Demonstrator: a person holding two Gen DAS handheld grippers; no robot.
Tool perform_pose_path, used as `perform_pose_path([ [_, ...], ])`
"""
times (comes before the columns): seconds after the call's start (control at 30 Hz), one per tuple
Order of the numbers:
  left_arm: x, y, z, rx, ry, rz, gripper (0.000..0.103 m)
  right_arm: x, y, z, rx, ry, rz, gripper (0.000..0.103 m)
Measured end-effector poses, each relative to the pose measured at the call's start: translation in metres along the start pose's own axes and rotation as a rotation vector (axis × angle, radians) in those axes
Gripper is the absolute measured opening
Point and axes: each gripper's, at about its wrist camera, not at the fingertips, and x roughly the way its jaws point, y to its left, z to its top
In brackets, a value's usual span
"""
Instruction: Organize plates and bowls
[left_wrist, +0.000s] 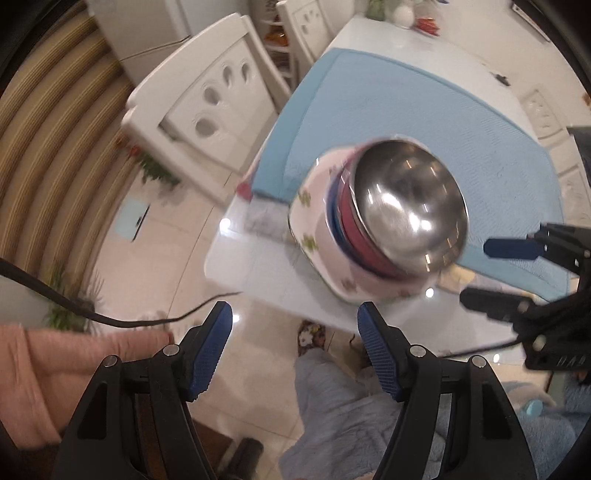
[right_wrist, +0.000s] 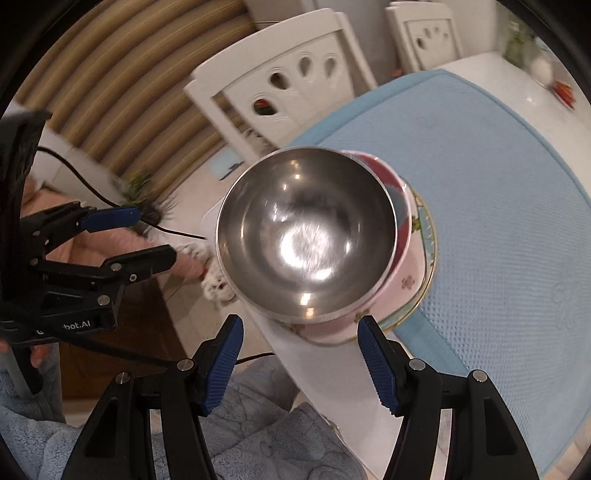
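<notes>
A stack of dishes stands at the near corner of the white table, half on the blue mat. A shiny steel bowl tops it, over a pink-red bowl and a blue bowl, all in a white floral dish. My left gripper hovers open off the table's corner, nothing between its fingers. The right gripper is beside the stack. In the right wrist view the steel bowl lies just beyond my open, empty right gripper, with the left gripper off to the left.
White chairs stand at the table's far side. A black cable trails over the floor. A person's pale blue fleece legs and pink sleeve are below me. Small items sit at the table's far end.
</notes>
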Motion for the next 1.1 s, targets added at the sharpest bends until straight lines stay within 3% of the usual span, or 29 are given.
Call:
perform_pose_path([
  [0.1, -0.001, -0.02, -0.025, -0.045, 0.035, 0.018, 0.069, -0.007, -0.013, -0.018, -0.027, -0.011, 0.071, 0.062],
  [0.17, -0.004, -0.045, -0.042, -0.032, 0.05, -0.01, 0.069, -0.012, -0.023, -0.03, -0.03, -0.016, 0.098, 0.062],
  [0.23, -0.007, -0.07, -0.05, 0.02, 0.05, -0.05, 0.069, -0.017, -0.036, -0.042, -0.023, -0.028, 0.11, 0.063],
  [0.37, -0.002, -0.148, -0.053, 0.218, 0.051, -0.157, 0.069, -0.029, -0.078, -0.074, 0.082, -0.067, 0.072, 0.071],
  [0.47, 0.005, -0.19, -0.044, 0.311, 0.008, -0.151, 0.069, -0.037, -0.114, -0.103, 0.205, -0.087, 0.038, 0.071],
  [0.57, 0.012, -0.235, -0.03, 0.408, -0.126, -0.094, 0.069, -0.044, -0.151, -0.134, 0.319, -0.104, -0.044, 0.073],
  [0.7, 0.043, -0.281, -0.004, 0.432, -0.274, -0.094, 0.072, -0.037, -0.206, -0.172, 0.488, -0.16, -0.211, 0.077],
  [0.77, 0.066, -0.293, 0.011, 0.392, -0.283, -0.109, 0.072, -0.028, -0.231, -0.187, 0.569, -0.21, -0.301, 0.077],
  [0.87, 0.102, -0.299, 0.032, 0.284, -0.288, -0.195, 0.075, -0.014, -0.26, -0.201, 0.647, -0.273, -0.42, 0.077],
  [0.97, 0.13, -0.308, 0.039, 0.297, -0.336, -0.161, 0.077, -0.007, -0.275, -0.204, 0.634, -0.396, -0.466, 0.096],
  [1.0, 0.136, -0.312, 0.036, 0.307, -0.345, -0.137, 0.077, -0.005, -0.276, -0.202, 0.625, -0.413, -0.535, 0.1],
  [1.07, 0.147, -0.314, 0.035, 0.302, -0.345, -0.142, 0.078, 0.006, -0.279, -0.199, 0.603, -0.395, -0.632, 0.103],
  [1.1, 0.149, -0.314, 0.033, 0.283, -0.337, -0.164, 0.083, 0.008, -0.277, -0.2, 0.573, -0.434, -0.662, 0.103],
])
